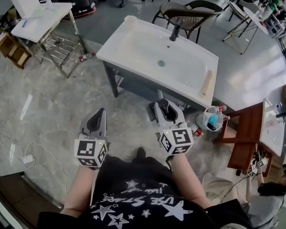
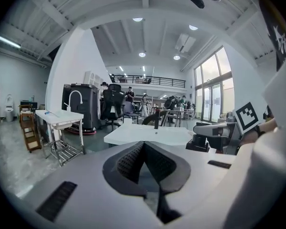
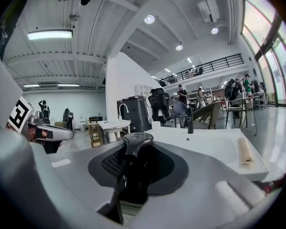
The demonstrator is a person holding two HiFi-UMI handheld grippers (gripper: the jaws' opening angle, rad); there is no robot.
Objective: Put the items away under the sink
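Standing before the white sink, a person holds the left gripper clenched on nothing, while the right gripper grasps a dark, round-topped item. A cream roll lies on the sink's rim beyond the right gripper. A cluster of bottles sits on the floor to that gripper's right.
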